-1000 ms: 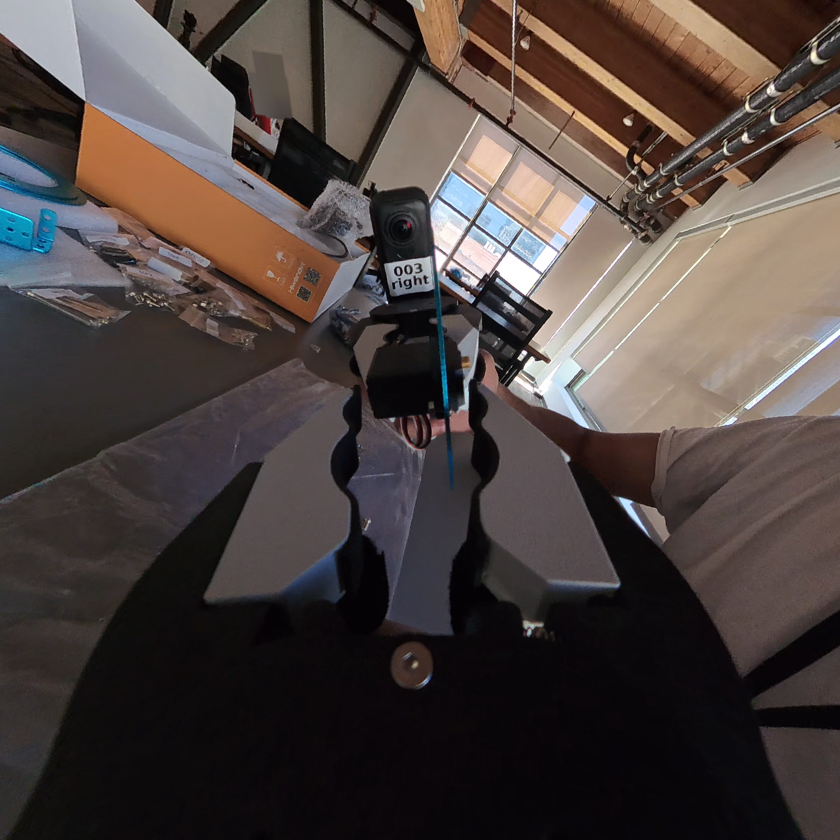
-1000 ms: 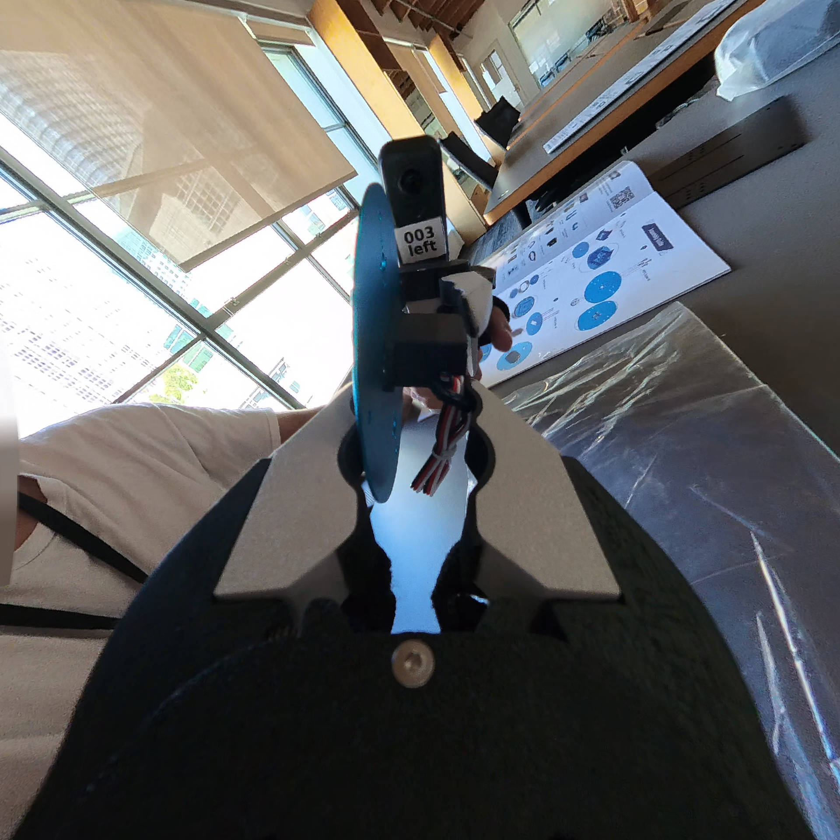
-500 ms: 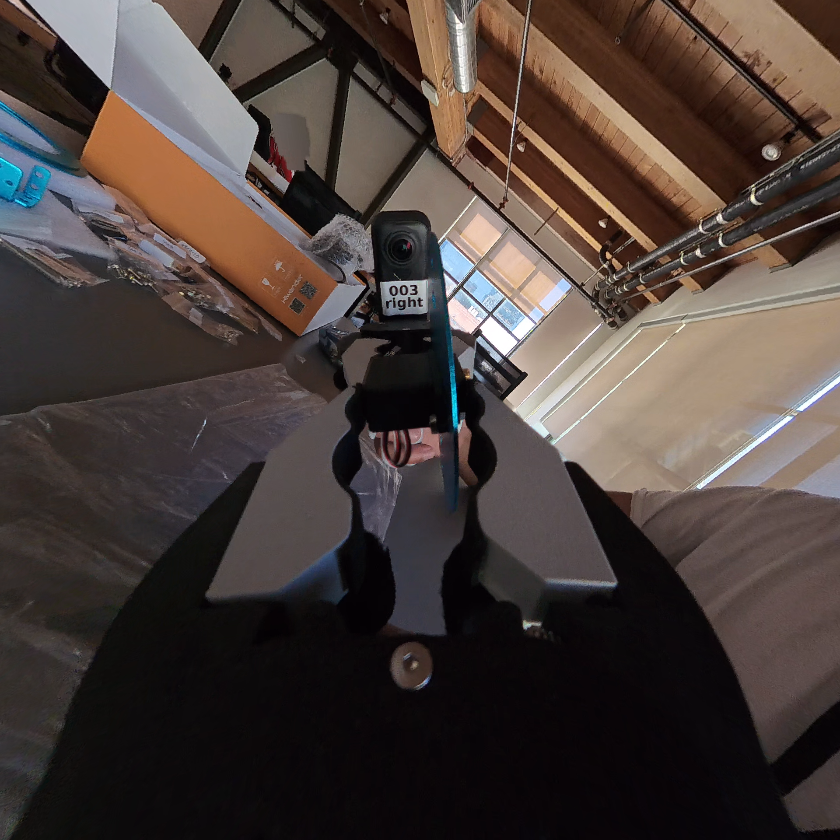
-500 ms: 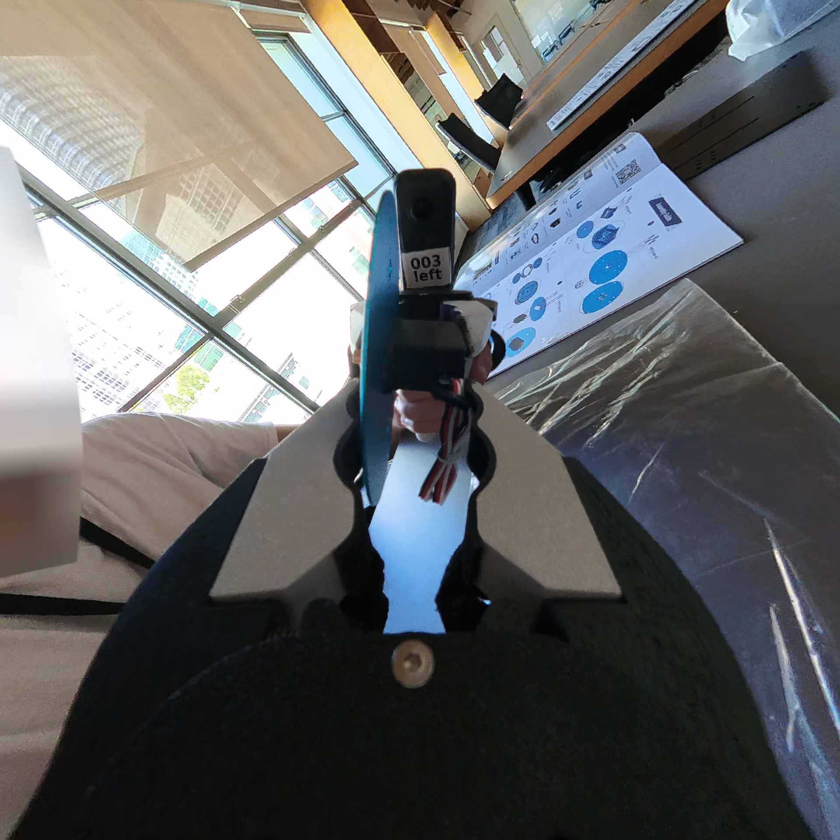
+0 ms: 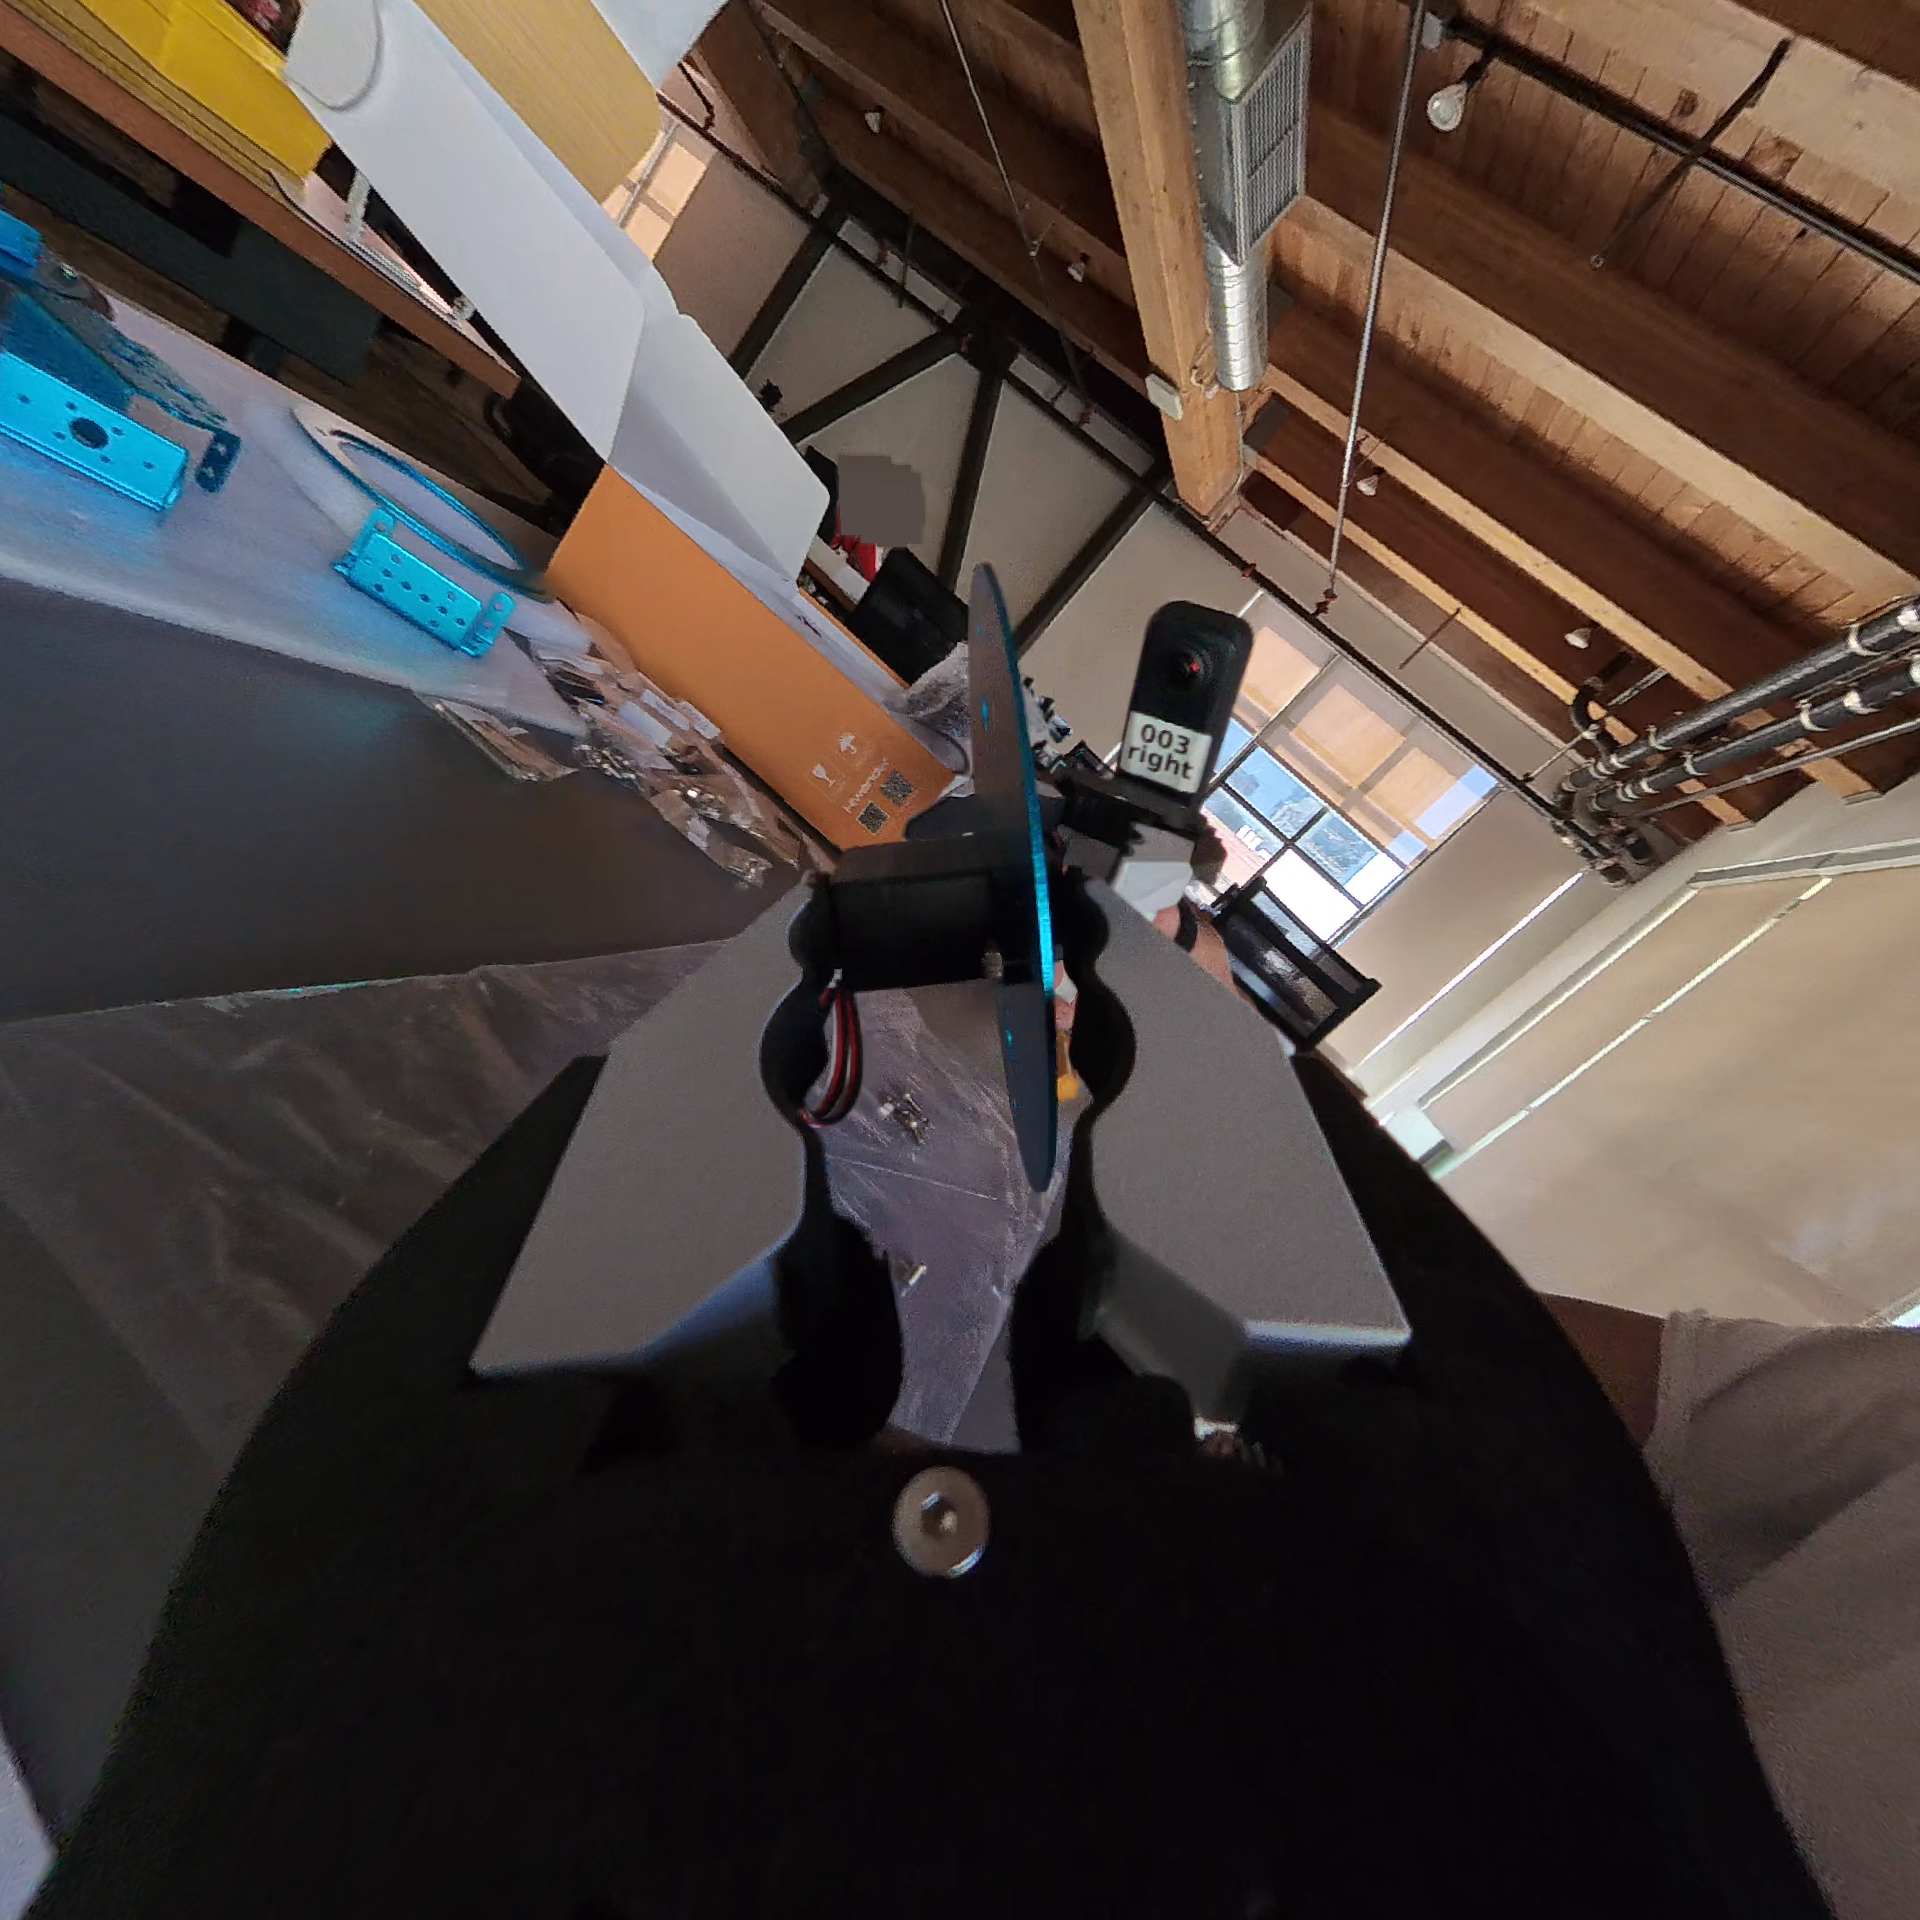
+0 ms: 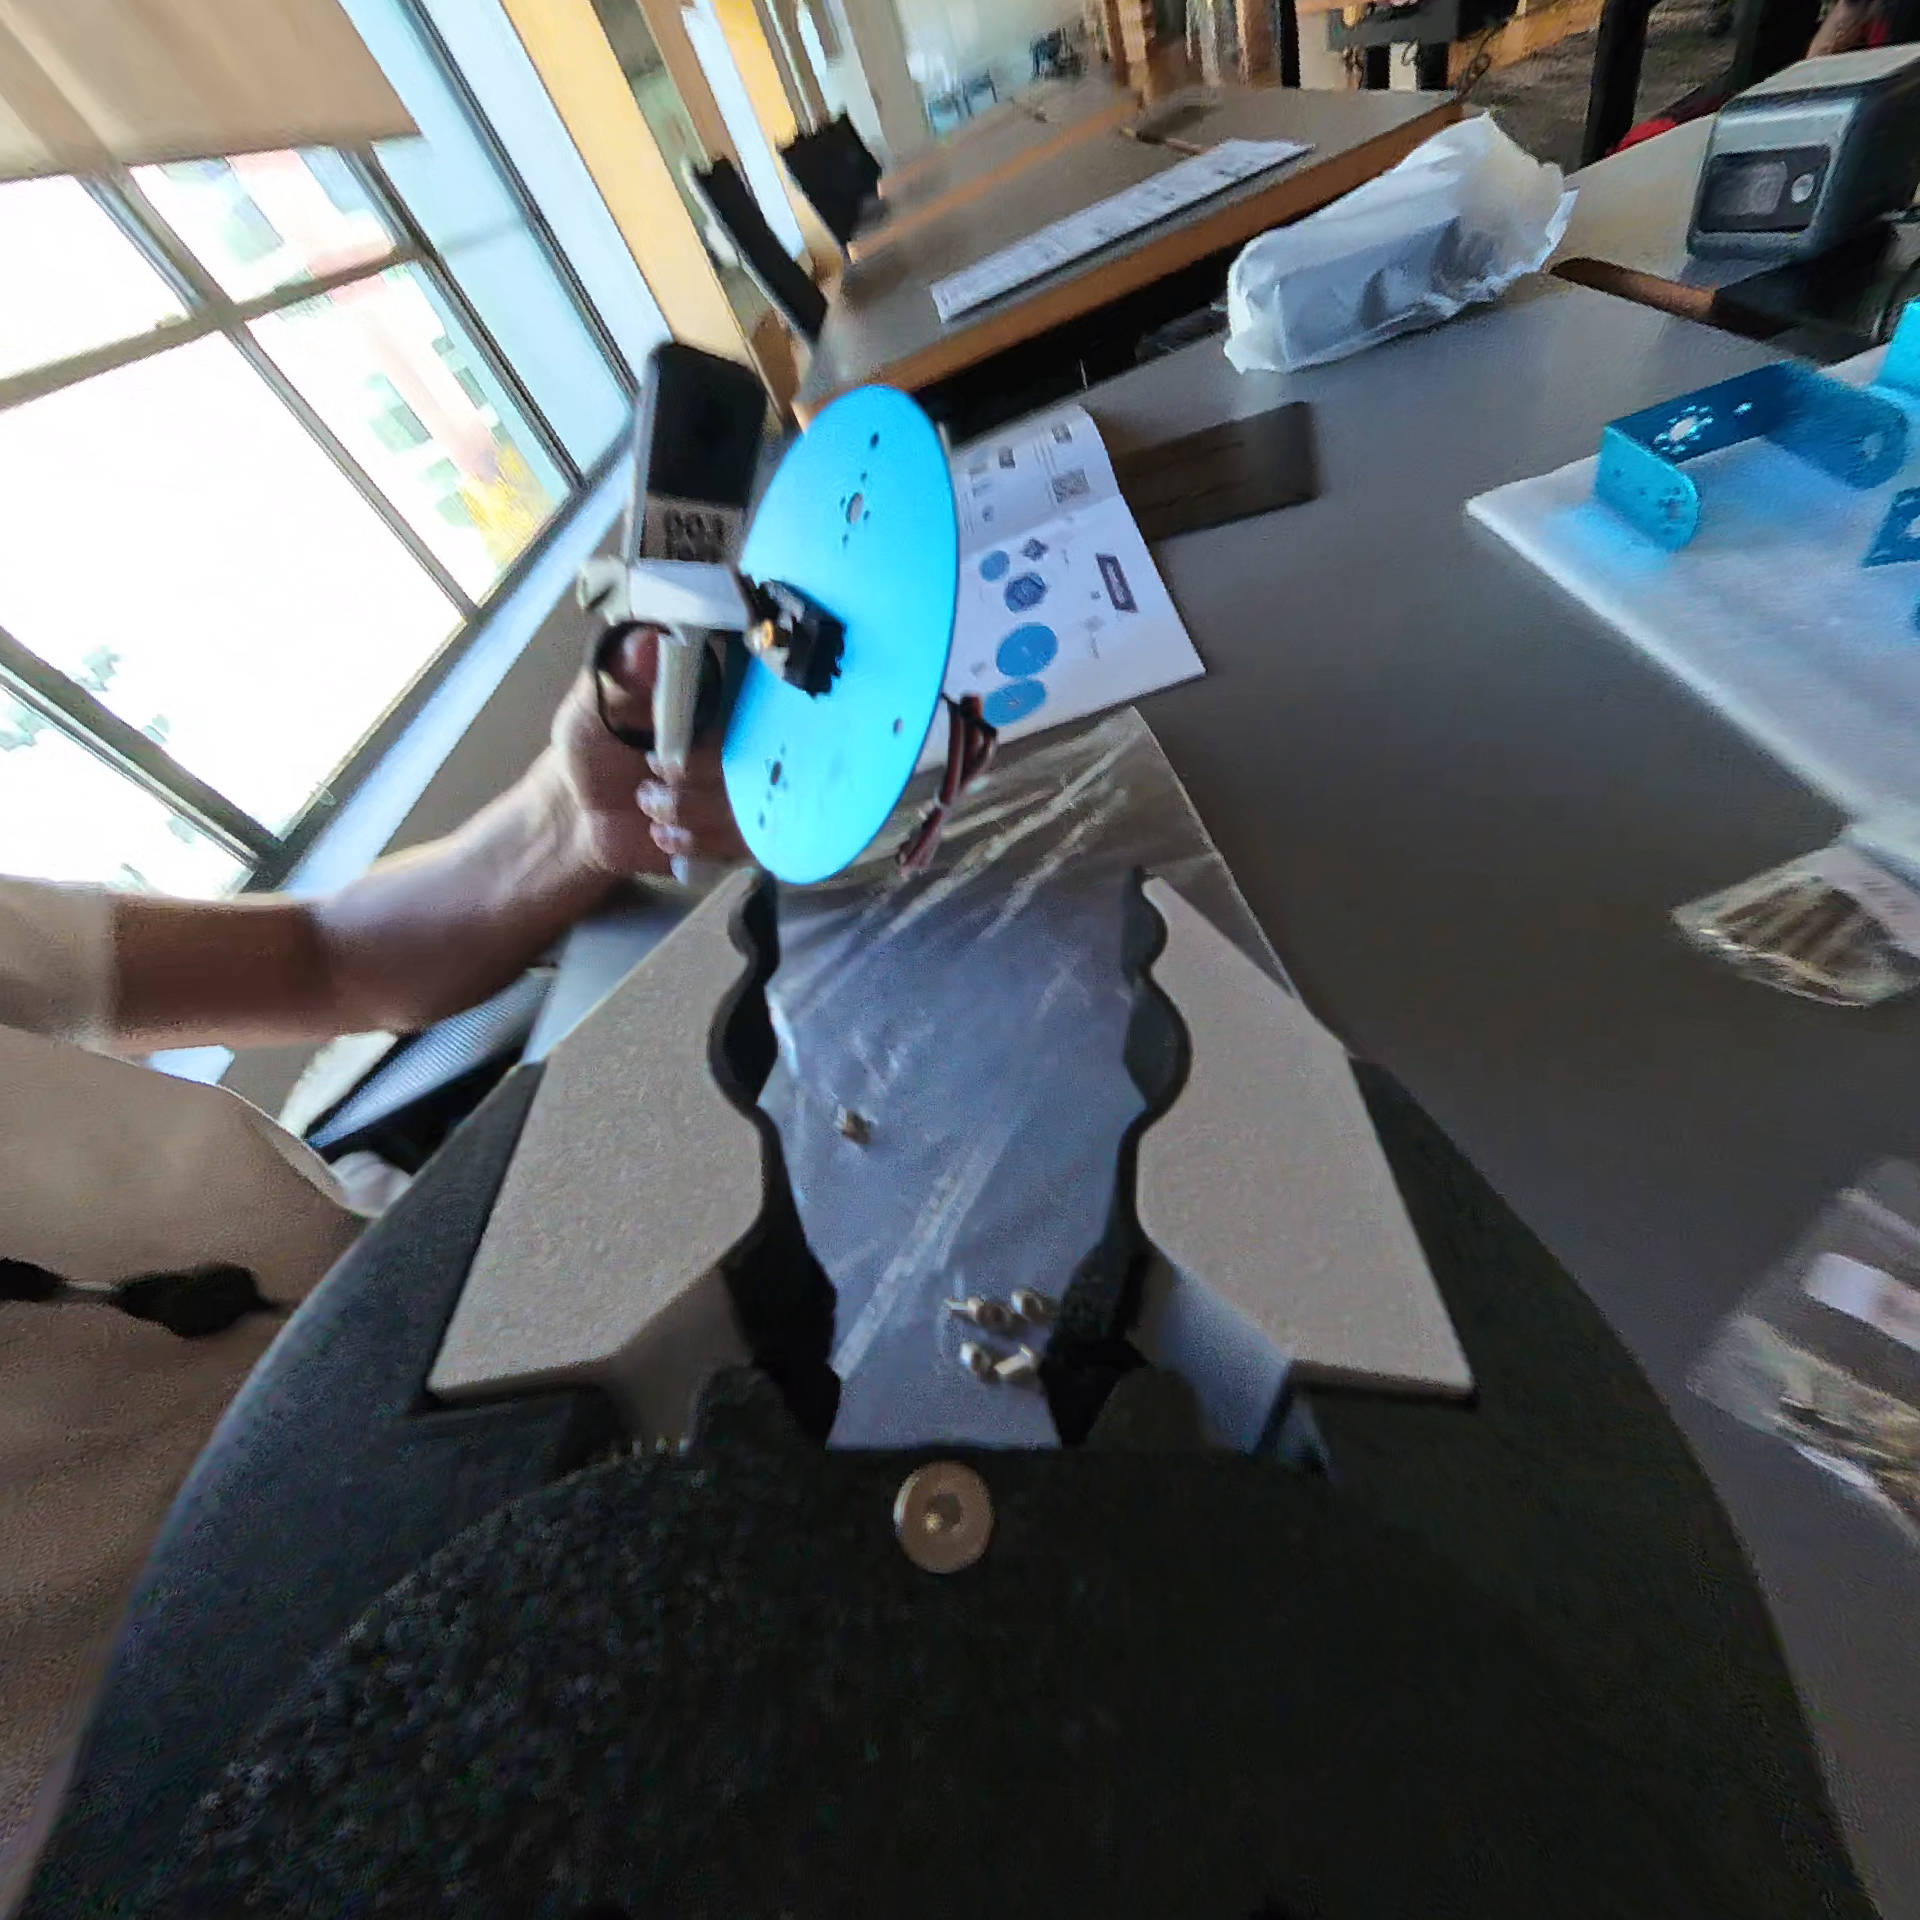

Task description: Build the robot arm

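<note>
A grey table [image 6: 1455, 748] carries a clear plastic sheet [image 6: 966, 997] with 4 small screws [image 6: 992, 1340], an open booklet [image 6: 1060, 592], a white board [image 6: 1704, 613] with blue brackets [image 6: 1756, 447].

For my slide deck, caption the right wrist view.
Open right gripper above clear plastic sheet; left gripper holds round blue metal disc with black servo.

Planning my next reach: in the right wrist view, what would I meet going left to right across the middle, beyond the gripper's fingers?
Person's hand → round blue metal disc with black servo → open white booklet with blue diagrams → blue perforated metal bracket.
</note>
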